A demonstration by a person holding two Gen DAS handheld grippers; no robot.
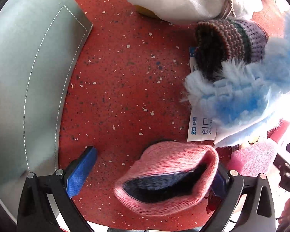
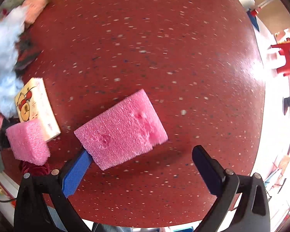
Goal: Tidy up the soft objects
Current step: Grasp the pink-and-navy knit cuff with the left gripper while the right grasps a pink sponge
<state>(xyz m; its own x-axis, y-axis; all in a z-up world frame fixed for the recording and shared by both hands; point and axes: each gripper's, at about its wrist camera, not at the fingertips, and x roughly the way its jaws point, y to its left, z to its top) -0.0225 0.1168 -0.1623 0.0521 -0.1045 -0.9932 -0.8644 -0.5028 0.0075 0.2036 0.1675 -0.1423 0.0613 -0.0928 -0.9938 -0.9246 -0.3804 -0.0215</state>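
In the left wrist view my left gripper (image 1: pixel 154 172) is open, with a pink knitted hat (image 1: pixel 168 179) lying between its fingers against the right one. A brown and purple knit hat (image 1: pixel 230 44), a fluffy blue item (image 1: pixel 247 96) and a white pouch (image 1: pixel 176 0) lie ahead to the right. In the right wrist view my right gripper (image 2: pixel 143 160) is open, with a pink foam block (image 2: pixel 121 129) resting by the left blue pad (image 2: pixel 75 176). A second pink foam block (image 2: pixel 27 142) lies at the left.
A pale green mat (image 1: pixel 28 77) covers the left of the red speckled table (image 1: pixel 121 77). A white plaster packet (image 1: pixel 201 127) lies under the blue item. A tissue pack (image 2: pixel 36 106) sits beside the foam. The table's edge (image 2: pixel 261 116) runs at the right.
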